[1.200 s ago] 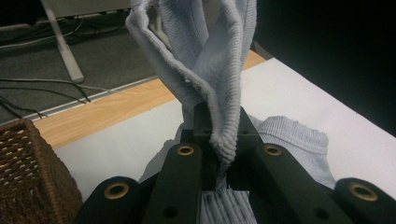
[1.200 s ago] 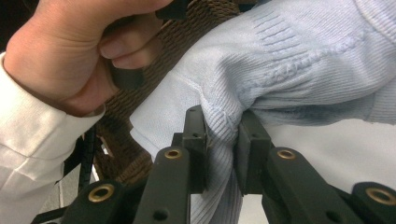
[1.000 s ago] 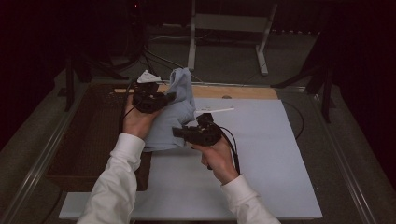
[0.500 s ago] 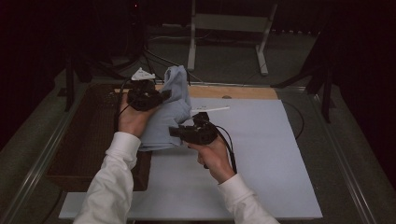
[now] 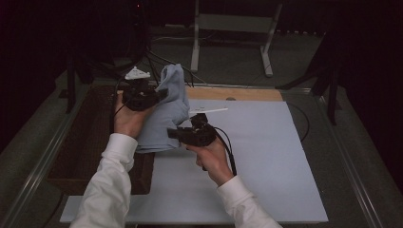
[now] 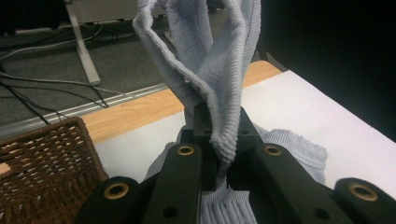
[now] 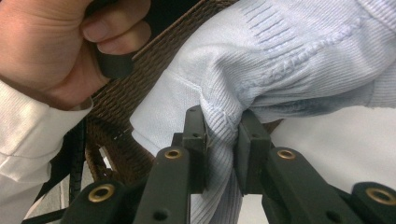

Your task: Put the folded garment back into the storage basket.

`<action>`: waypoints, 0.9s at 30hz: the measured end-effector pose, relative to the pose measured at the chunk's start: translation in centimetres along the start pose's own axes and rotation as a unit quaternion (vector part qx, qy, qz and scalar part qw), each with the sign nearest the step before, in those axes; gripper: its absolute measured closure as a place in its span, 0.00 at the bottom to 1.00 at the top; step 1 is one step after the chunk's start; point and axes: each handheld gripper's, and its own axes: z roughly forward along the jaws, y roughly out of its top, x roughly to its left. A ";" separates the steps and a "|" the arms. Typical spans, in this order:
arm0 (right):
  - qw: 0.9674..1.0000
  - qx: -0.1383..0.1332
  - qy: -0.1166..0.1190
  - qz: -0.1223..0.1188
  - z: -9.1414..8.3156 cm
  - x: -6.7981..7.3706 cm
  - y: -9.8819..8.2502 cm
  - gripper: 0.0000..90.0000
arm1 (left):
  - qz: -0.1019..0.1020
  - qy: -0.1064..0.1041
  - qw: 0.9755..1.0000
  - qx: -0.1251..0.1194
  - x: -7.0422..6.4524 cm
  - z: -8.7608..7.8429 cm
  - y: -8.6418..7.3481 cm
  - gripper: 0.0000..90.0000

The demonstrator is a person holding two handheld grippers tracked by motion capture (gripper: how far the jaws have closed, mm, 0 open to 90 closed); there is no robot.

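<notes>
Both hands have lifted the pale blue sweater (image 5: 166,111) slightly higher above the bench (image 5: 266,156); left tool (image 5: 159,94) and right tool (image 5: 172,133) each pinch a fold, seemingly ready for folding.

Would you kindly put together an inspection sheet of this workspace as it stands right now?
Surface: white mat on the table, with a wooden strip along its far edge.
Job's things: pale blue knitted garment, lifted and bunched, its lower part draped onto the mat.
Clutter: brown wicker basket at the mat's left edge; a small white strip on the mat.
Grippers: left gripper shut on a fold of the garment; right gripper shut on another fold lower down.
Cables: black cable trailing from the right gripper; more cables on the floor beyond.
Surroundings: dark room; grey stand legs behind the table.
</notes>
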 end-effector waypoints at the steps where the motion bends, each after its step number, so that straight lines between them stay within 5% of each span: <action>1: 1.000 0.000 0.001 0.001 0.1 0.0 0.0 0.86 | 0.000 0.000 1.000 0.000 0.1 -0.1 0.0 0.95; 27: 1.000 0.011 0.004 -0.008 2.2 1.4 0.4 0.86 | -0.002 0.021 1.000 -0.004 2.2 -2.0 -0.3 0.95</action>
